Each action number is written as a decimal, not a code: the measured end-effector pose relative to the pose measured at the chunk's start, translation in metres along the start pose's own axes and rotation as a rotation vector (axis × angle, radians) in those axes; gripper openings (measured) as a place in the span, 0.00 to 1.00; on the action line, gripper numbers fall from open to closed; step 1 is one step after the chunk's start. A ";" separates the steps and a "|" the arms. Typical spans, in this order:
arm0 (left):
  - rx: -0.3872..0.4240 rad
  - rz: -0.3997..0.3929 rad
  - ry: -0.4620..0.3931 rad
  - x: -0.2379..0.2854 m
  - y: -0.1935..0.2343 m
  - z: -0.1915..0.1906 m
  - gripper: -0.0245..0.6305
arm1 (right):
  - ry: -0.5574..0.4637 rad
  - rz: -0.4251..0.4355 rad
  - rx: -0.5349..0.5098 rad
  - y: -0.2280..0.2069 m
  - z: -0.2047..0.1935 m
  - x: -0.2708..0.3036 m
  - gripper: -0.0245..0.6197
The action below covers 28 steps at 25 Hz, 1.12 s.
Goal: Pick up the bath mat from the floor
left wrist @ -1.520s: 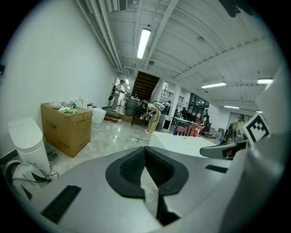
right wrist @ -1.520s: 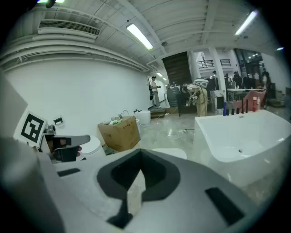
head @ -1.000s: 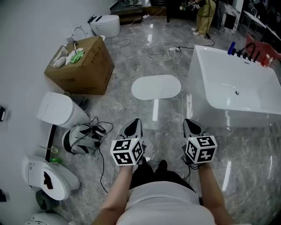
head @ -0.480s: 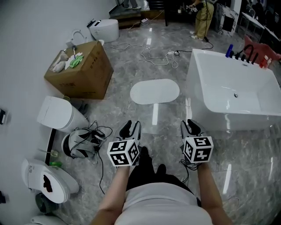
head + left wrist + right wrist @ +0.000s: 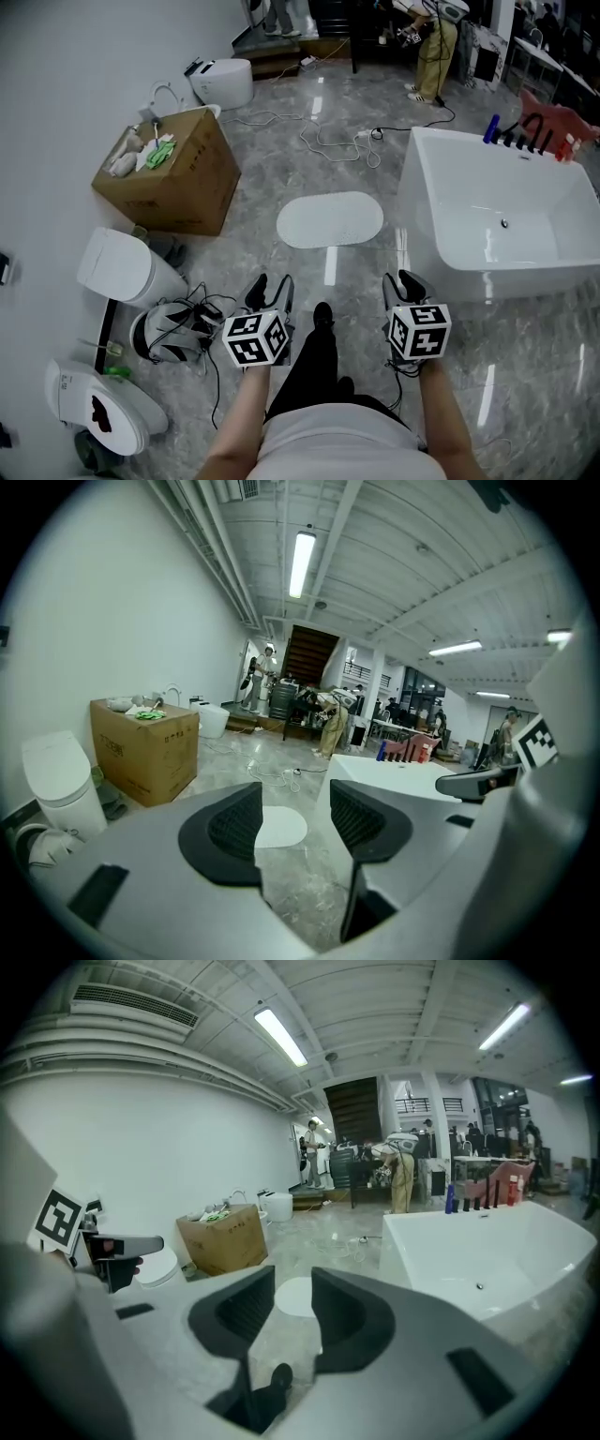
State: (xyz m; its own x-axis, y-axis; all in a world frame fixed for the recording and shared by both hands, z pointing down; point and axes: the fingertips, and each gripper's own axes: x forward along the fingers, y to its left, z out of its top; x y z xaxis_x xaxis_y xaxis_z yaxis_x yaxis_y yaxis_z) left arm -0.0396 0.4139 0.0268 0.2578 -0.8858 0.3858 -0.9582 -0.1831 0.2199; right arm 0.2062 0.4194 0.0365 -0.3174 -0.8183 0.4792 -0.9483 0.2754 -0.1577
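The only marks I can make out are the black-and-white squares on my cubes point(image 5: 254, 339); the print on the side of the open cardboard box point(image 5: 169, 187) is too small to read, and the box holds white bits and something green point(image 5: 161, 149). The jaws of my left gripper point(image 5: 271, 284) and my right gripper point(image 5: 401, 279) have just been opening and stand apart with nothing between them, the left pair wider. The bath mat point(image 5: 330, 220), a white oval, lies flat on the grey floor point(image 5: 234, 246) ahead of both grippers and apart from them, between the box and the white bathtub point(image 5: 487, 246), whose far rim carries a blue bottle point(image 5: 491, 128).
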 end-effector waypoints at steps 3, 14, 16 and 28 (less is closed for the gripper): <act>-0.016 0.003 0.005 0.031 0.015 0.008 0.39 | 0.014 -0.001 0.009 -0.004 0.010 0.028 0.21; -0.050 0.006 0.048 0.186 0.079 0.058 0.41 | 0.060 -0.028 0.059 -0.034 0.079 0.179 0.20; -0.052 0.001 0.059 0.214 0.090 0.069 0.41 | 0.068 -0.030 0.066 -0.036 0.094 0.208 0.20; -0.062 -0.004 0.081 0.325 0.134 0.115 0.41 | 0.077 -0.071 0.062 -0.064 0.158 0.315 0.20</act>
State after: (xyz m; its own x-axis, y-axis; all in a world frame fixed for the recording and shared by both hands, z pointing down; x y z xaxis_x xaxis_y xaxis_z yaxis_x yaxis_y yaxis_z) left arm -0.0989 0.0523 0.0782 0.2731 -0.8475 0.4552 -0.9483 -0.1575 0.2757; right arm 0.1664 0.0640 0.0611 -0.2505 -0.7929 0.5554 -0.9675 0.1847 -0.1727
